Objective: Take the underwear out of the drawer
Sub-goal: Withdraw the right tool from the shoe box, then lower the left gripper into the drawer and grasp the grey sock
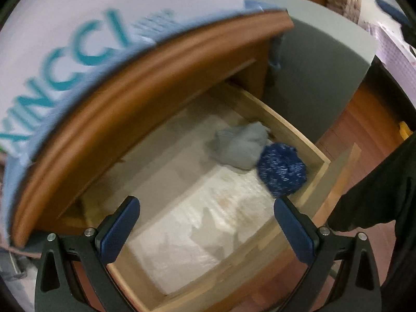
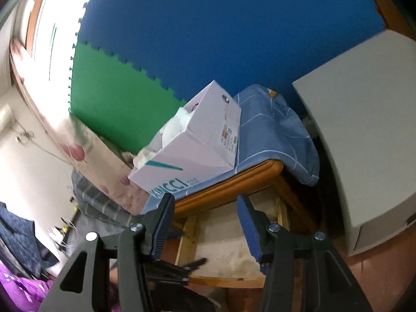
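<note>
The pale wooden drawer (image 1: 293,132) stands pulled out of a brown nightstand (image 1: 145,98), and I look down into it in the left wrist view. On its white paper lining lie a crumpled grey garment (image 1: 240,147) and, touching it, a dark blue speckled bundle (image 1: 282,170) in the far right corner. My left gripper (image 1: 205,201) hangs open above the drawer, short of both garments, with nothing between its fingers. The right wrist view shows the drawer (image 2: 187,234) from the front. My right gripper (image 2: 205,197) is open and empty in front of it. No garment shows in that view.
A white box (image 2: 197,156) lettered in teal sits on a blue cloth (image 2: 273,130) on the nightstand. A grey cabinet (image 2: 364,130) stands close on the right. Blue and green foam mats (image 2: 208,39) cover the wall. A dark sleeve (image 1: 377,195) is by the drawer's right side.
</note>
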### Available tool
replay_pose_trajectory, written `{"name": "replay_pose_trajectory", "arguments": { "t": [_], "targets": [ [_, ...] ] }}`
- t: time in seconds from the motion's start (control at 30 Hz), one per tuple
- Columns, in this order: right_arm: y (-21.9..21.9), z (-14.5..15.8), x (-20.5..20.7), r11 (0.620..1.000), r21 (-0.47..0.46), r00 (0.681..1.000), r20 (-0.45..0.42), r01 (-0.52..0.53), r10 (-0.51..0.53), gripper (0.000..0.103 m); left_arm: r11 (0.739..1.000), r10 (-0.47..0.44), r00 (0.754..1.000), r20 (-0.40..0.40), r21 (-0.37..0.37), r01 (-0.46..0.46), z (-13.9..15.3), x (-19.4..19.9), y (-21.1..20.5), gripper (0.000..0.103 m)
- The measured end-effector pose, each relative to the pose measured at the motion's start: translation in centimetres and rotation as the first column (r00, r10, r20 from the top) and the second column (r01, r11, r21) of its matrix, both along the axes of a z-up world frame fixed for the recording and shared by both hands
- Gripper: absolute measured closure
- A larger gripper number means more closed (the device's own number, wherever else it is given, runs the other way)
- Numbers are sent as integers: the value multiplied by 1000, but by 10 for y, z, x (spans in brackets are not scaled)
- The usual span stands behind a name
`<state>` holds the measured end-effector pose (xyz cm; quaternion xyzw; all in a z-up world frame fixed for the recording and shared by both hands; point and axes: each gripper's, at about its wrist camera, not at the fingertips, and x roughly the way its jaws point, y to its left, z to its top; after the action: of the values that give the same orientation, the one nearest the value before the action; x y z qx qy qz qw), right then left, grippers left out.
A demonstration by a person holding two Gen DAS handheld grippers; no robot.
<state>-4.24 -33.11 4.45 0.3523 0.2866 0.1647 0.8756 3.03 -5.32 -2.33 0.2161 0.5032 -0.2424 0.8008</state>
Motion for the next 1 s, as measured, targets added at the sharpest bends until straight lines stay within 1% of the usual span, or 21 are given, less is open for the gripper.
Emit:
{"name": "replay_pose_trajectory", "arguments": {
  "t": [0.1,0.17,0.23,0.33,0.37,0.43,0.47,0.5,0.53,0.57,0.63,0.67,0.7,0.73,0.77,0.83,0.87,0.93,0.97,1.0],
  "targets": [
    [-11,-3,-5,999,37,1000,1,10,-10,52,1000,14,998,-60,-22,-15,-10,11,-13,1],
    [-15,-3,-7,998,56,1000,6,10,-10,52,998,44,994,-101,-31,-47,-19,18,-20,1],
    [-19,-4,-9,997,72,1000,8,6,-7,52,994,101,985,-140,-38,-107,-30,29,-24,1],
    [-21,-6,-11,996,90,1000,3,2,-2,51,973,205,958,-203,-67,-222,-40,41,-25,1],
    [-22,-6,-11,995,96,1000,3,-1,0,51,957,246,939,-238,-95,-275,-43,44,-23,1],
    [-23,-6,-13,994,106,1000,7,-4,3,51,905,336,888,-315,-152,-397,-51,46,-18,1],
    [-25,-6,-14,994,113,1000,10,-7,6,51,853,398,840,-368,-189,-487,-57,46,-12,1],
    [-26,-6,-15,992,122,1000,13,-10,8,51,814,431,806,-407,-209,-541,-60,48,-7,1],
    [-27,-7,-16,991,130,1000,15,-13,11,51,770,458,766,-451,-230,-595,-65,48,-4,1],
    [-28,-8,-16,990,142,1000,15,-18,16,50,693,492,704,-513,-259,-673,-72,47,3,1],
    [-30,-9,-18,986,165,1000,15,-23,21,50,599,539,632,-557,-275,-752,-79,46,9,1],
    [-32,-10,-19,984,175,1000,17,-24,22,50,544,567,587,-578,-273,-793,-83,46,13,1],
    [-34,-11,-20,983,183,1000,20,-26,22,50,522,577,569,-586,-271,-809,-86,46,13,1],
    [-35,-11,-21,981,191,999,25,-28,23,50,509,584,556,-592,-266,-818,-87,47,13,1],
    [-37,-11,-22,979,200,999,29,-29,24,50,504,592,546,-593,-256,-825,-90,48,10,1],
    [-40,-12,-24,976,217,999,37,-34,27,50,508,598,541,-592,-243,-827,-93,50,4,2],
    [-42,-12,-25,974,225,999,39,-37,29,50,502,596,536,-599,-243,-830,-94,51,1,2],
    [-45,-14,-27,970,240,999,42,-41,32,50,477,605,508,-613,-233,-848,-96,51,-2,2],
    [-47,-14,-28,967,250,998,44,-43,33,50,459,611,487,-624,-222,-860,-98,51,-3,2],
    [-49,-15,-28,965,260,998,46,-46,35,50,445,618,478,-624,-224,-867,-98,51,-5,2]
  ]
}}
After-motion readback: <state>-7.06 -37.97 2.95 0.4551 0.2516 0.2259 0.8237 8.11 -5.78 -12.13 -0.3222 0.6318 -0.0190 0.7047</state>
